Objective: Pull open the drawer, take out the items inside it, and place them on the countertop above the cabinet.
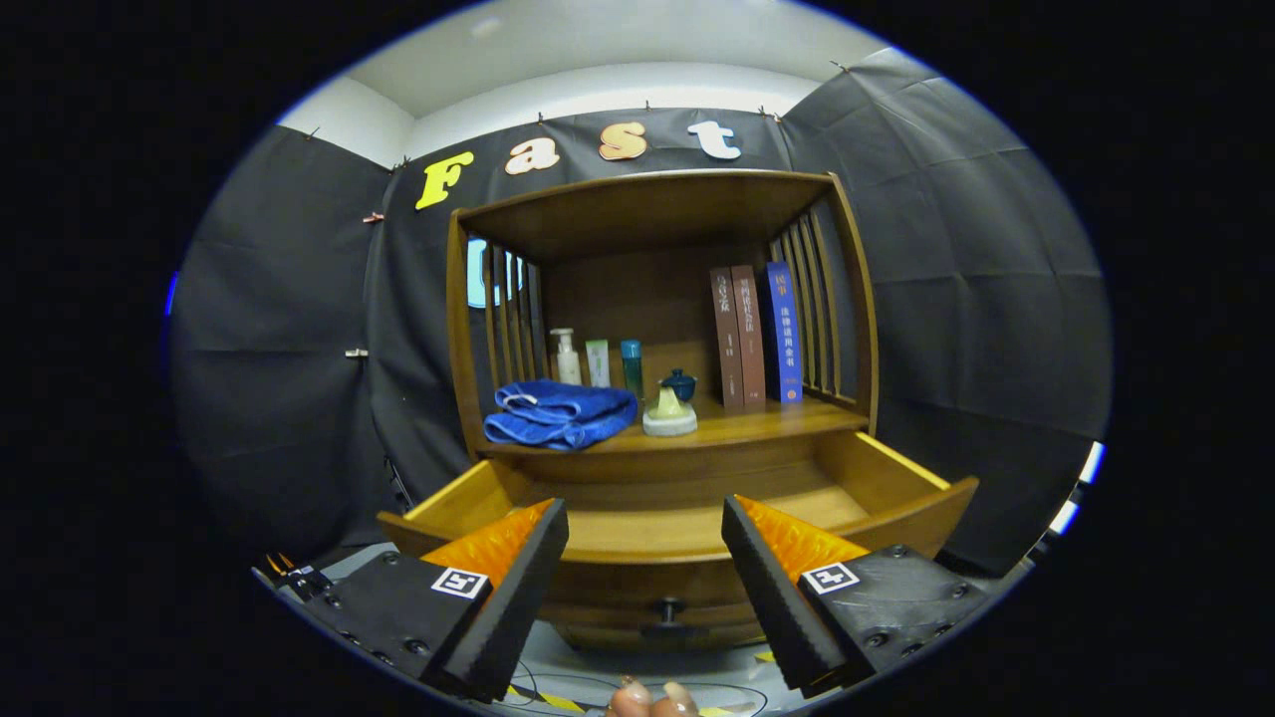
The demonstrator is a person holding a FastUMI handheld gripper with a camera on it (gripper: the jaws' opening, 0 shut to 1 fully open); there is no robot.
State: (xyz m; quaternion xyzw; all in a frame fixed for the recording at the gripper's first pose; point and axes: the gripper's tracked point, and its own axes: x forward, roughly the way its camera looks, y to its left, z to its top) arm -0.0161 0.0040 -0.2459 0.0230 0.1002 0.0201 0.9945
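— Two fingers of our gripper (645, 558) stand spread wide apart, and nothing sits between them. We hold nothing.

— And where do we see the drawer (687, 518)?

— Pulled well out of the wooden cabinet (657, 299), just ahead of the fingers. Its front panel runs across the gap between our fingertips, with the dark knob (669, 609) low on that panel, between the fingers. The part of the drawer floor we can see is bare wood; the near strip is hidden behind the front panel.

— What lies on the countertop (757, 426) above it?

— A folded blue towel (560, 413) toward the left side. Just beside it, to the right, a pale round item (669, 413), with a small dark blue lidded pot (679, 383) right behind that. Against the back stand a white pump bottle (567, 358), a pale box (598, 362) and a teal bottle (632, 364), close together. Well to the right, three upright books (755, 337) lean by the slatted side, two brown and one blue.

— Anything under us?

— Fingertips of a hand (652, 699) show below the gripper, over a pale floor (598, 672) with a cable and yellow-black tape.
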